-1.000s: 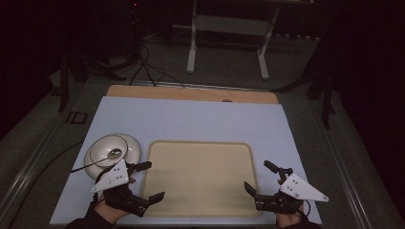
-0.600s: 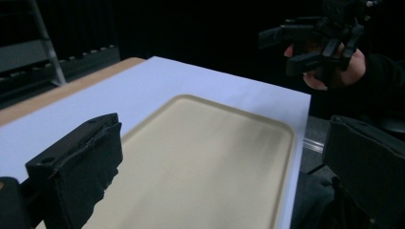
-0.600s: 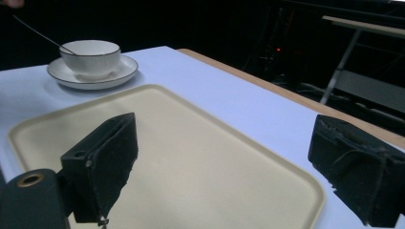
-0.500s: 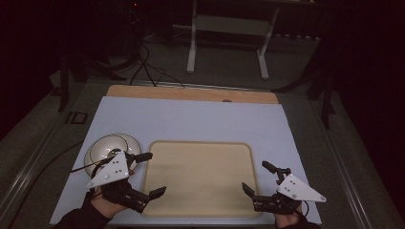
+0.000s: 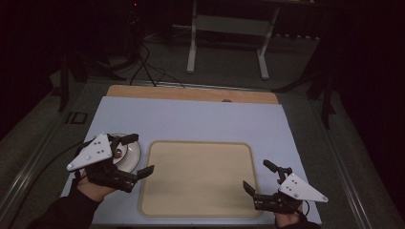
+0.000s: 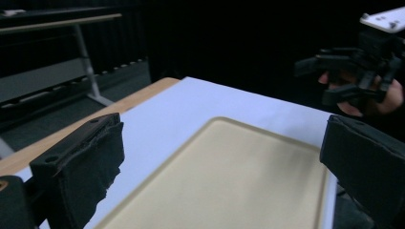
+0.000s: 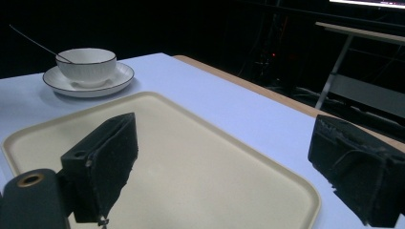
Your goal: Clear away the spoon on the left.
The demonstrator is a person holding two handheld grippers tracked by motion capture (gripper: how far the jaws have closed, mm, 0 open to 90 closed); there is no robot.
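Forearms enter from the bottom edge of the high view, each hand wrapped around a black two-jaw gripper topped with a grey three-cornered plate. The right gripper (image 5: 263, 177) sits at the lower right of that frame, low over the near right corner of the shallow beige rectangular tray (image 5: 196, 176), its jaws spread wide and grasping nothing; the hand behind it is cut off by the frame edge. The left gripper (image 5: 136, 155) at the lower left is raised and tilted, jaws likewise parted and empty, one over the plate and the other near the tray's left rim.

Beyond its plate, partly hidden, lies the white round saucer (image 5: 128, 155). The right gripper view shows it at upper left, carrying a white bowl (image 7: 87, 62) with a dark rim line and a thin utensil handle (image 7: 36, 43) leaning out; the utensil's head is hidden inside.

Farther off, the pale blue tabletop (image 5: 200, 121) ends at a wooden strip (image 5: 191, 93), with a dim metal stand (image 5: 228, 33) in the dark upper frame.
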